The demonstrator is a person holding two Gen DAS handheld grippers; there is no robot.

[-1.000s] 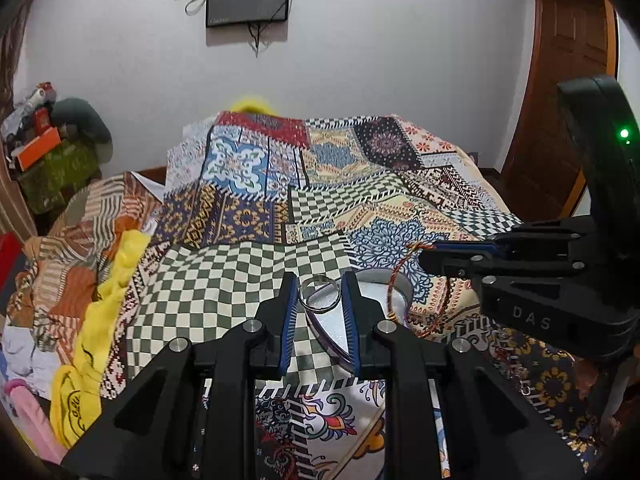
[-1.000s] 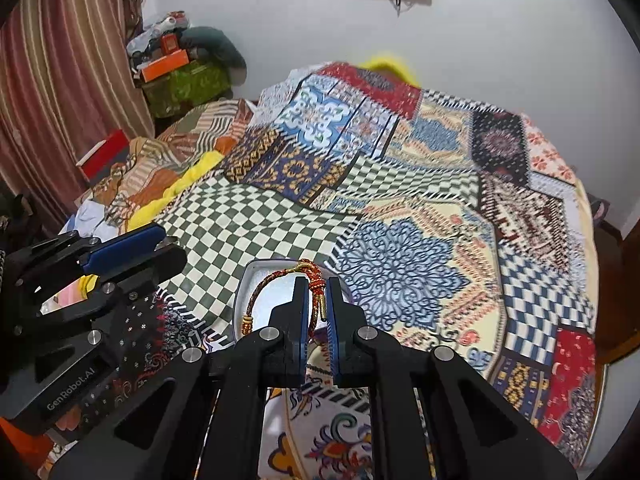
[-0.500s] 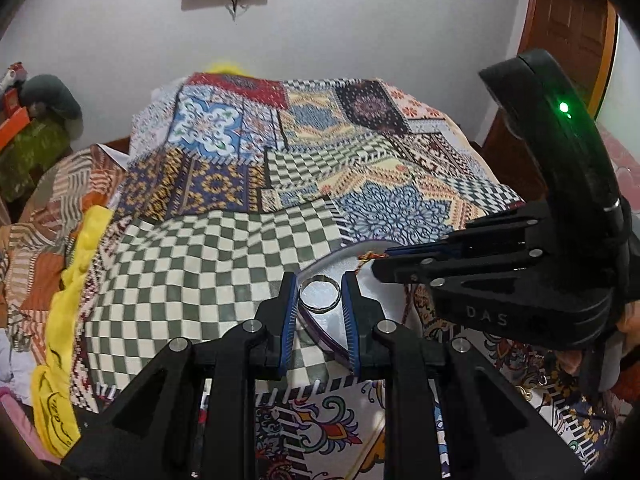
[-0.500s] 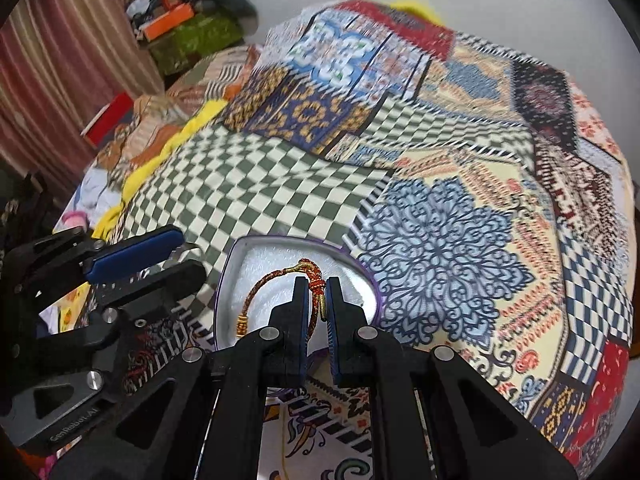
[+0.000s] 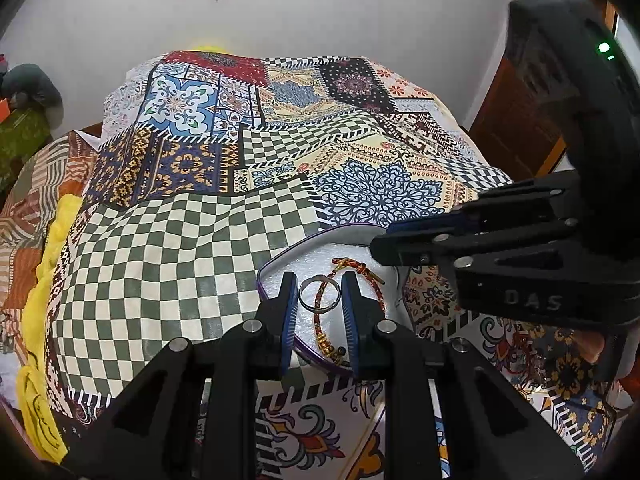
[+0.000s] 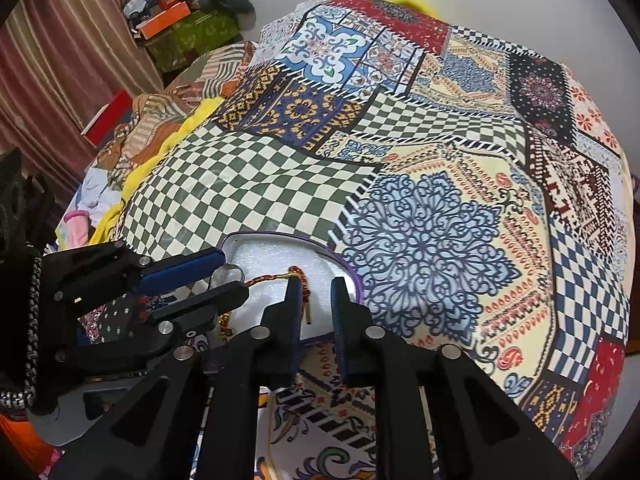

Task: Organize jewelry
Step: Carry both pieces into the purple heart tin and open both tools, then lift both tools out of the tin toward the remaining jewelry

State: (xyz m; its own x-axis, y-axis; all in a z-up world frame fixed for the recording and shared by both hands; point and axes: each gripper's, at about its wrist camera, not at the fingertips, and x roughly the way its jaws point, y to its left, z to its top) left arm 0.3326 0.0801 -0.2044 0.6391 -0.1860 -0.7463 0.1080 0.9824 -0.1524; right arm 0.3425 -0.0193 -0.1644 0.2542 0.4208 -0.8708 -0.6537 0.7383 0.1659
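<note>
— What does your left gripper [image 5: 320,295] have?

— A silver ring [image 5: 320,294], pinched between my two blue pads, which are closed onto its sides. I hold it above the white tray [image 5: 288,270] with the purple rim, which lies on the patchwork bedspread [image 5: 192,240].

— And the right gripper [image 6: 316,300]?

— Its jaws stand apart with nothing between them. It hangs over the same tray [image 6: 276,248]. In the left view it [image 5: 384,240] reaches in from the right, over the tray's far edge.

— Where is the bracelet?

— The red and gold braided bracelet [image 5: 366,280] lies in the tray, curving from the far side down to its beaded end near the front rim. From my right camera the bracelet [image 6: 276,278] runs just beside my left finger; whether it touches I cannot tell.
</note>
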